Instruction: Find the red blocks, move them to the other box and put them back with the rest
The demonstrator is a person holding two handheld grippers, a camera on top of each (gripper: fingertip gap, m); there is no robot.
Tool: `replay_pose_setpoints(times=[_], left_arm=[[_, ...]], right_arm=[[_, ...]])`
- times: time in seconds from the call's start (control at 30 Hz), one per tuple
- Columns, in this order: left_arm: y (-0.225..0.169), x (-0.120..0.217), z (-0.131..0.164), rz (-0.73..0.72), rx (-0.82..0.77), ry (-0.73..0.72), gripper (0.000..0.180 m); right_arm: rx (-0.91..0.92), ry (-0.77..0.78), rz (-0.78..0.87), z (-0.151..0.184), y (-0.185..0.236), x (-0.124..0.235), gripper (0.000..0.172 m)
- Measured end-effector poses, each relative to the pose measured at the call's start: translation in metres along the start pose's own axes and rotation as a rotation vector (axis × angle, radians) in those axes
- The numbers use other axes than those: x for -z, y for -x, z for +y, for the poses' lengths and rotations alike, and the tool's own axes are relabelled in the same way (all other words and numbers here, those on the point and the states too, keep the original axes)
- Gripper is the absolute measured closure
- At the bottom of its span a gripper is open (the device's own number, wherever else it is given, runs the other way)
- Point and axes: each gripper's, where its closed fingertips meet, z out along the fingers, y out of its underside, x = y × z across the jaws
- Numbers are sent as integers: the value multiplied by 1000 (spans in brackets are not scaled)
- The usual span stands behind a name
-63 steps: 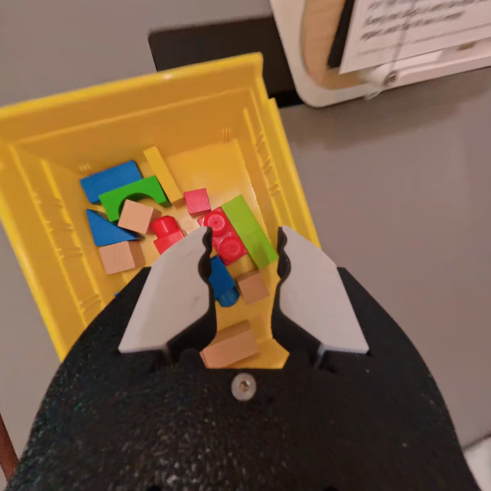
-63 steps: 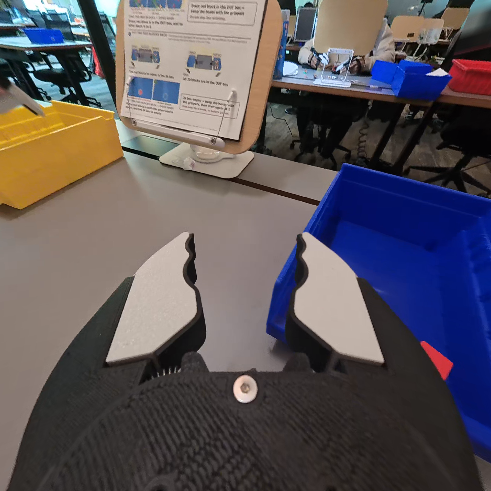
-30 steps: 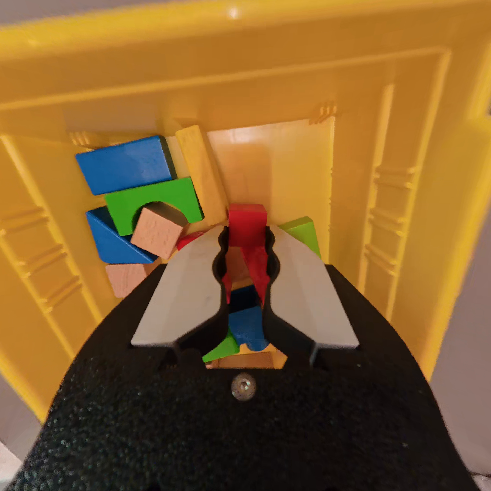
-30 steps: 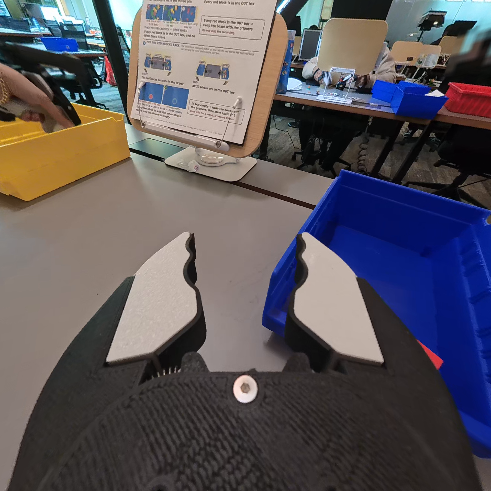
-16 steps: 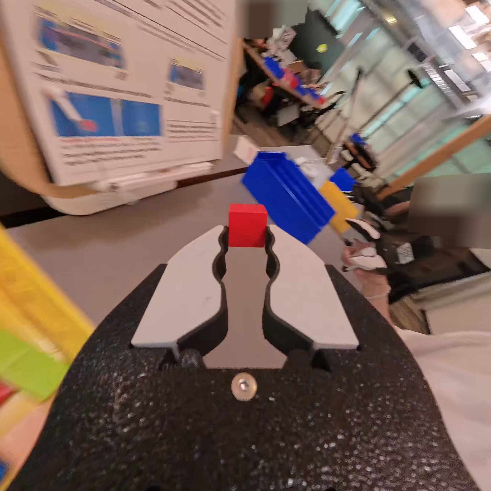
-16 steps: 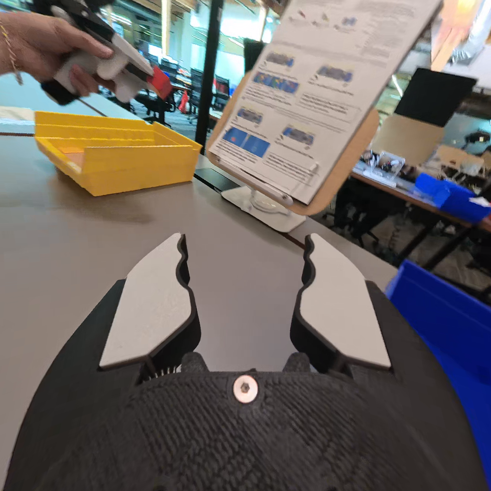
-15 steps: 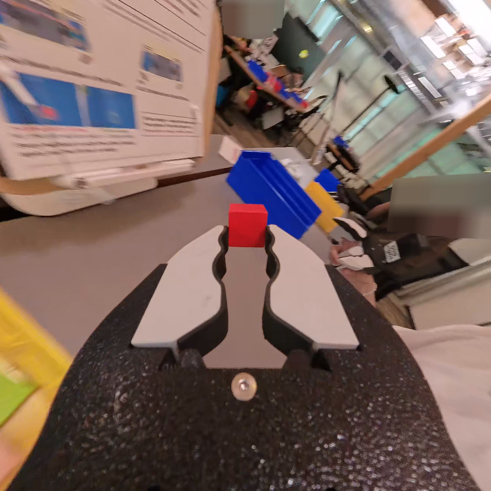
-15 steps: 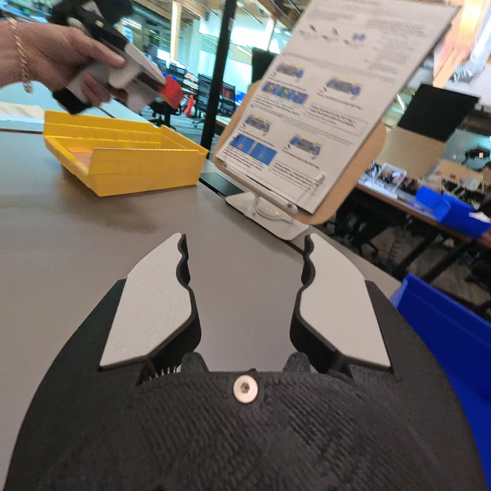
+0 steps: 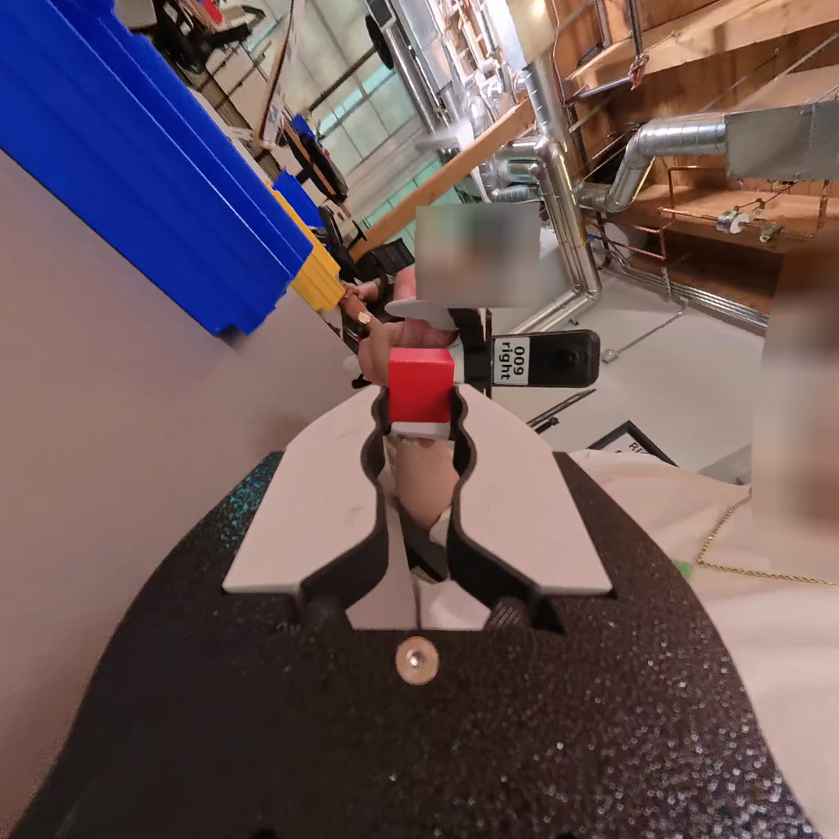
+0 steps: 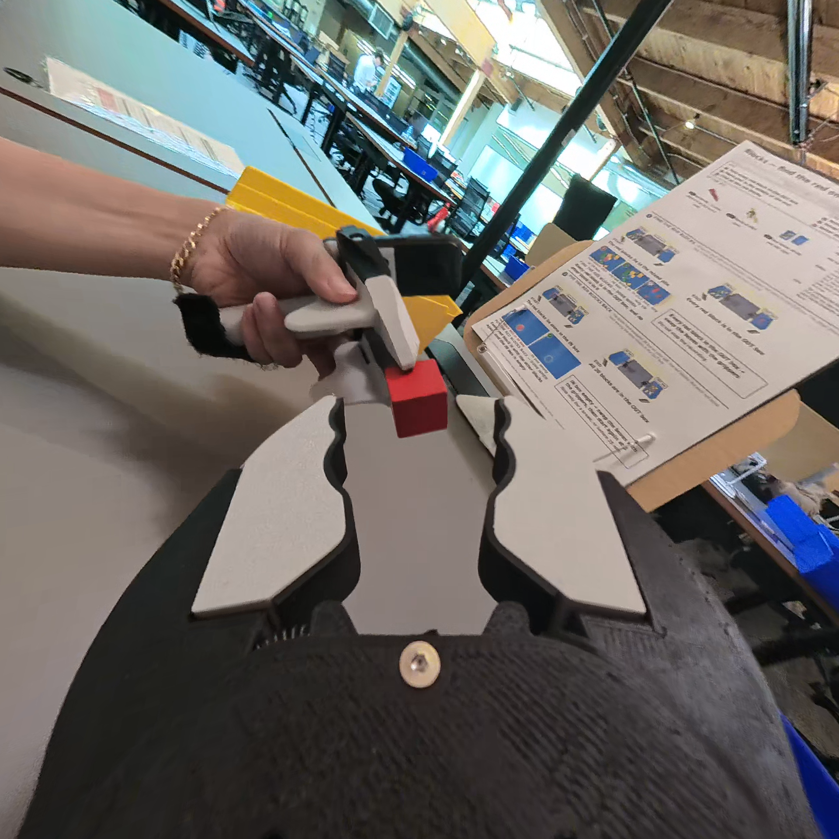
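Grey table (image 10: 136,454) with bins and a stand

Yellow box (image 10: 290,204) upper left of centre, instruction-sheet stand (image 10: 658,345) at right; blue box (image 9: 136,159) upper left in the left wrist view.

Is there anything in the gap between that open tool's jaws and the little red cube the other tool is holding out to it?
Nothing visible. The red cube, pinched by the left gripper, hangs in open air just ahead of the right gripper, whose jaws stand wide apart. Only bare grey table shows below.
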Motion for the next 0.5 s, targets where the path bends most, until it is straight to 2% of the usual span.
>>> replay_pose_setpoints(times=[0.2,0.27,0.33,0.43,0.5], left_arm=[[-5,-8,16,59,48,57,155],[-6,-10,21,75,52,72,155],[-5,-9,22,69,46,65,155],[2,-9,20,18,12,24,153],[18,-3,15,-108,-47,-15,133]], right_arm=[[19,2,-82,6,17,-9,127],[15,-3,-79,6,18,-11,143],[14,16,-93,9,20,-12,143],[-8,47,-92,12,17,-10,143],[-52,94,-37,19,1,-2,143]])
